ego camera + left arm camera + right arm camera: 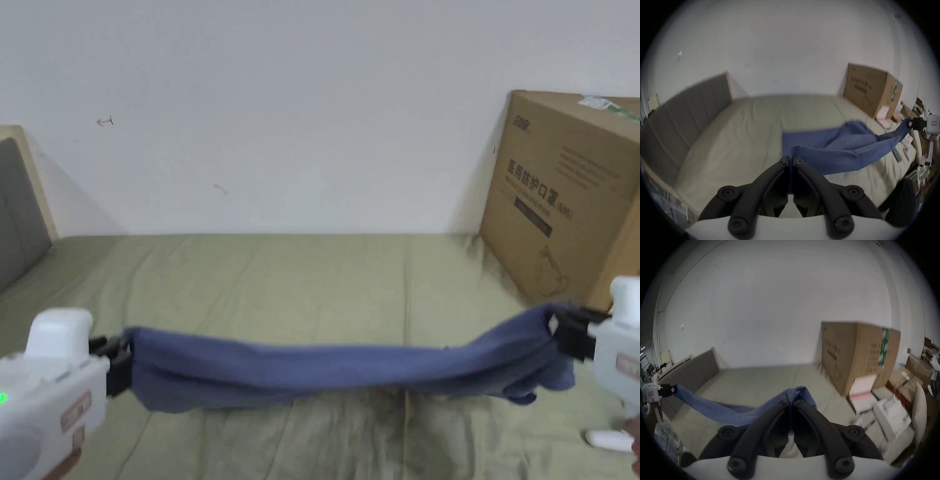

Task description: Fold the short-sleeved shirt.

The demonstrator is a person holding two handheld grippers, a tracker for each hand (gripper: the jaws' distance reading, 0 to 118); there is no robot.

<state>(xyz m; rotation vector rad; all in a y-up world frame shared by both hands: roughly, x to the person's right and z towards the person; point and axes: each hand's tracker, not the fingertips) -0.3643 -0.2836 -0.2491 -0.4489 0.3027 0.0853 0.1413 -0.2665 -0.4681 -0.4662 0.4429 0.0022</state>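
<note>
The blue shirt [337,369] hangs stretched above the green bed [312,269], sagging in the middle. The left hand-held gripper [122,369] and the right hand-held gripper [556,331] each pinch one end, jaws closed on the cloth, near a cardboard box [562,200].

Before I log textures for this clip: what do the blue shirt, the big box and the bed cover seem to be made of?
Shirt: soft matte woven or knit cloth, probably cotton; it sags and creases between the left gripper and right gripper.
Box: brown corrugated cardboard, dull, with sharp folded edges.
Bed cover: matte olive fabric with shallow wrinkles.
</note>
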